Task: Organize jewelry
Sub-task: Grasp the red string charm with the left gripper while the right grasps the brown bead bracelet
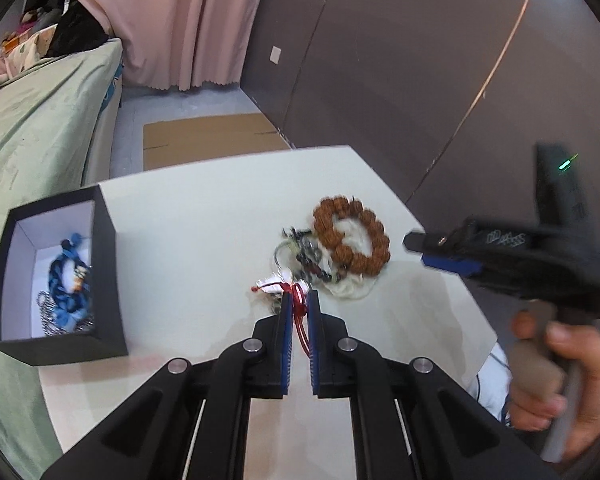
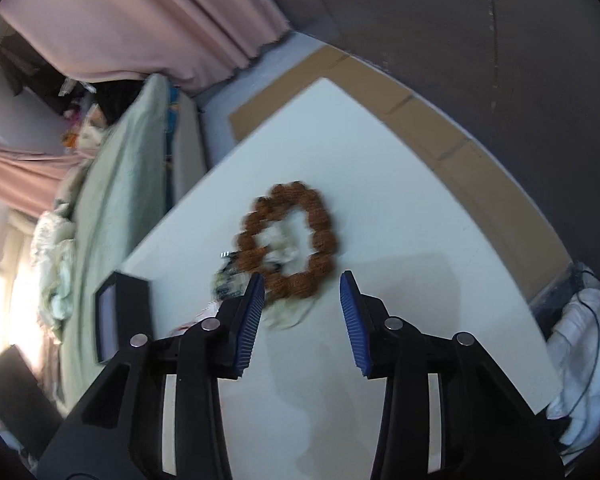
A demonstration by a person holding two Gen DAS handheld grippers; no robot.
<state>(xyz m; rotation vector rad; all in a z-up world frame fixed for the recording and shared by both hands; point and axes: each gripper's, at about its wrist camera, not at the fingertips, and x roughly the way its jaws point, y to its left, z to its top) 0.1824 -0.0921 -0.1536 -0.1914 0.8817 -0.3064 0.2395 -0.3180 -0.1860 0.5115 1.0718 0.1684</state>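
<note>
A brown bead bracelet (image 1: 354,238) lies on the white table (image 1: 204,220), over a white cloth and beside a tangle of dark small jewelry (image 1: 306,256). My left gripper (image 1: 300,300) is shut on a red cord (image 1: 299,312) tied to a white piece (image 1: 274,283) at the tangle's near edge. My right gripper (image 2: 302,282) is open, just short of the bracelet (image 2: 290,236), and shows at the right of the left wrist view (image 1: 428,248). A black box (image 1: 60,272) at the left holds blue beaded jewelry (image 1: 66,276) and a silver chain.
A green-covered bed (image 1: 32,136) runs along the table's left side. Cardboard (image 1: 208,138) lies on the floor beyond the table. A dark wall (image 1: 380,60) stands behind and to the right. Cables and white cloth (image 2: 580,328) lie off the table's right edge.
</note>
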